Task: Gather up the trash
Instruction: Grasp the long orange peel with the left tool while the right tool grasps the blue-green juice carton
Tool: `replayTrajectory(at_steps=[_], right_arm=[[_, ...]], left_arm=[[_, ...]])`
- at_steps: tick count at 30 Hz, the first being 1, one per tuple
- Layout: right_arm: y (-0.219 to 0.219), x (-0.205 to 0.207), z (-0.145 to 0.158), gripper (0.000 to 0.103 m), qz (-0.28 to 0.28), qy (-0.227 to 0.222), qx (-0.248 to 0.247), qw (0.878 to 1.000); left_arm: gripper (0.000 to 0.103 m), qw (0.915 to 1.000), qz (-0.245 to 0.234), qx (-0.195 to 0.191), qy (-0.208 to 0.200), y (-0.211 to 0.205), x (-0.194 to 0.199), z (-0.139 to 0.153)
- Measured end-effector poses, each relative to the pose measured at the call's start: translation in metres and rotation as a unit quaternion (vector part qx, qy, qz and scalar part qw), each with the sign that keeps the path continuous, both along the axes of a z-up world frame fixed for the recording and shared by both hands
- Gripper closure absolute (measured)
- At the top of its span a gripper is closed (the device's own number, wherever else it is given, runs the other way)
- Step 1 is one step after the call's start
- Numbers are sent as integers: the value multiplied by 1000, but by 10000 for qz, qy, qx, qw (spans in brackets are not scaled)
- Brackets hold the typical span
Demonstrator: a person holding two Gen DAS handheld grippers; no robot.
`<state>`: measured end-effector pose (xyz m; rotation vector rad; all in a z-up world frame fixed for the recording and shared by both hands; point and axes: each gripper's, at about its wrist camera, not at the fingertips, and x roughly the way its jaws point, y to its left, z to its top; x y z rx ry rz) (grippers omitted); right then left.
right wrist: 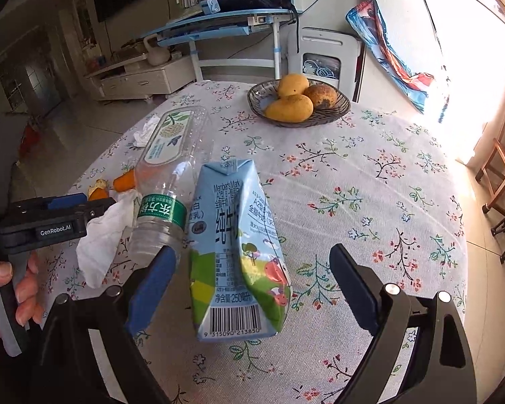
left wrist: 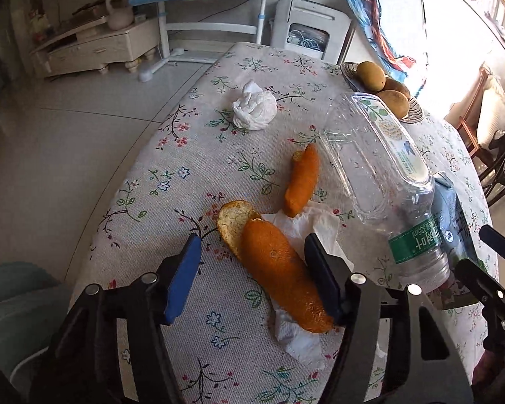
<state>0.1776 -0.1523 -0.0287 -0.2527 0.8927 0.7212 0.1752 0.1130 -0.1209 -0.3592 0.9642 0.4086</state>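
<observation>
Table point(right wrist: 370, 175), round, flowered cloth. Contents listed near to far.

1. Left gripper point(left wrist: 252, 269). Jaws part-way apart, astride the large peel; the right pad sits at the peel's edge, the left pad stands clear of it over bare cloth. No squeeze visible, so counted as not yet gripping.

2. Large peel point(left wrist: 279, 276), orange. Lies on a tissue point(left wrist: 299, 336), flat. Long axis runs diagonally, from the near right by the right pad to the far left, where a curled pale-side piece overlaps it. Judged: the jaws cross this axis at a slant, so closing should catch the peel across its width, though the tissue beneath may come up with it.

3. Right gripper point(right wrist: 252, 289). Jaws wide, nothing pressed. Carton between them.

4. Carton point(right wrist: 235, 252), milk, crumpled, lying with barcode end toward the gripper and long axis pointing away along the fingers. Gap on both sides, wider on the right.

5. Bottle point(right wrist: 166, 181), clear, empty, green label, touching the carton's left side, pointing away and leftward. Its near end is just beside the right gripper's left pad.

6. Small peel point(left wrist: 303, 181), beyond the tissue's far edge, left of the bottle. Left hand is the nearer.

7. Wad point(left wrist: 254, 109), white crumpled paper, well apart, far left.

8. Bowl point(right wrist: 259, 107) of mangoes, far edge. Judged not trash.
</observation>
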Motion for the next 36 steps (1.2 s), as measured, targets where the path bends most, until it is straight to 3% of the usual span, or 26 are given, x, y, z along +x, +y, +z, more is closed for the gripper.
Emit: replayTrajectory(at_steps=[3, 8, 11, 17, 23, 28, 31, 36], right_arm=[[1, 2, -6, 14, -4, 85, -50, 10000], [3, -4, 1, 14, 27, -187, -58, 9998], [5, -2, -5, 14, 46, -77, -109, 9999], [5, -1, -8, 14, -15, -43, -135, 9999], [7, -1, -8, 14, -64, -43, -142, 9999], [8, -2, -12, 14, -75, -18, -186, 9998], [8, -3, -12, 14, -109, -1, -169, 9998], [7, -6, -13, 14, -139, 20, -175, 9997]], left_arm=[[66, 9995, -151, -254, -73, 2, -3, 2], [75, 9977, -339, -554, -167, 5, -13, 6], [77, 9972, -400, -605, -198, 10, -20, 10], [77, 9946, -309, -958, -252, 27, -32, 9], [79, 9952, -439, -817, -303, 24, -37, 14], [78, 9969, -545, -565, -69, 18, -36, 10], [65, 9973, -512, -526, 70, 16, -36, 4], [58, 9974, -666, -223, 136, 6, -39, 2]])
